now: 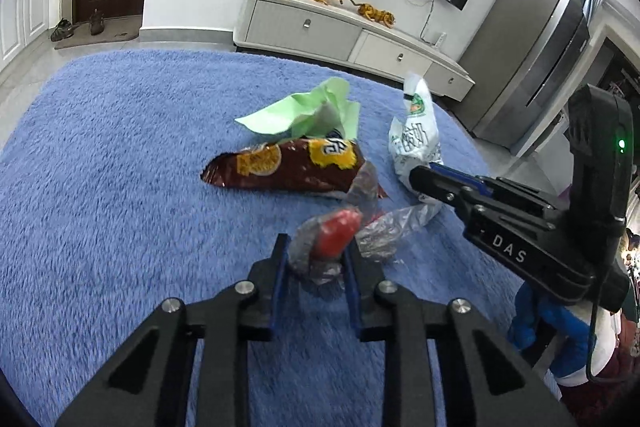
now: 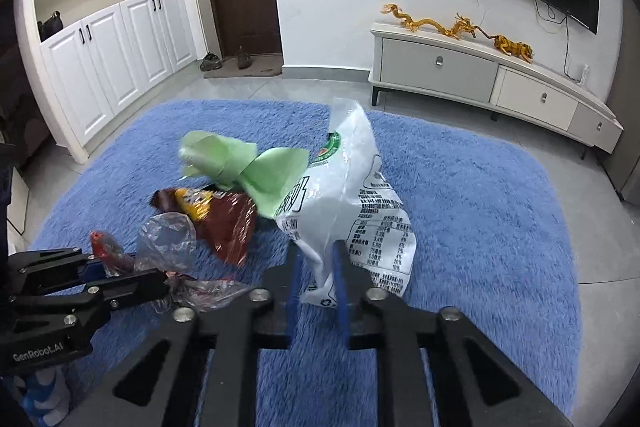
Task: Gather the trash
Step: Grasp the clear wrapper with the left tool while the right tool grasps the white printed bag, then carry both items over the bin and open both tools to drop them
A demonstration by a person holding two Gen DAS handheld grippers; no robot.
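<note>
- left gripper [image 1: 316, 259] pinching the crumpled clear plastic wrapper with a red bit [image 1: 332, 239] on the fluffy blue rug [image 1: 120, 167]
- right gripper [image 2: 318, 267] clamped on the white printed plastic bag [image 2: 352, 203]
- brown foil snack bag [image 1: 296, 167] lies crosswise at 12 o'clock of the left fingers (nearer hand, I'd say)

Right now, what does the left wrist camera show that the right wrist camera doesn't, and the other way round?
Only the left wrist view shows the tall grey cabinet at the right. Only the right wrist view shows the white cupboards and the nutrition table on the white bag. Both show the blue rug, green paper, brown snack bag, left gripper shut on the clear wrapper, and right gripper shut on the white bag.
</note>
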